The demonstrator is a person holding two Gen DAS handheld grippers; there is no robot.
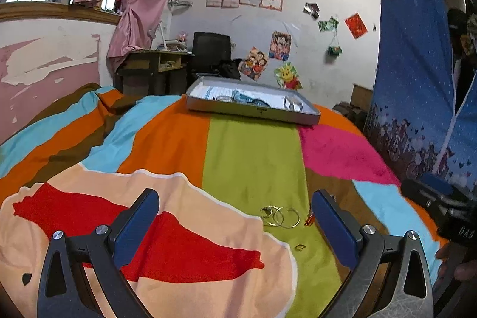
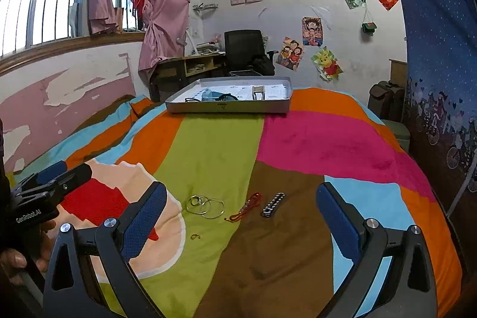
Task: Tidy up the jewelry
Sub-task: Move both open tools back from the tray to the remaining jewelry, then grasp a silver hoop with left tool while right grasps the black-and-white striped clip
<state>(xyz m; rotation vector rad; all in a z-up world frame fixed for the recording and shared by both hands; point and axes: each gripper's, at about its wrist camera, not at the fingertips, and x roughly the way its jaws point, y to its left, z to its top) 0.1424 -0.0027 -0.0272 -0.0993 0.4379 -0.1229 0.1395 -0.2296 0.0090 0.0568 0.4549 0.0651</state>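
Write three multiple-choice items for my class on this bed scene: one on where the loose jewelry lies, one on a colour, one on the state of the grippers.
1. Where do the thin hoop bangles lie?
A. in the tray
B. on the green stripe of the bedspread
C. on the desk

2. What colour is the cord bracelet beside the black-and-white bracelet?
A. red-orange
B. blue
C. white

3. How do the left gripper and right gripper stand?
A. both shut
B. one shut on a ring
C. both open, holding nothing

Key: 1 B, the hoops rest on green fabric, well short of the grey tray. 2 A, its strands show red-orange. 3 C, both pairs of fingers stand wide apart.
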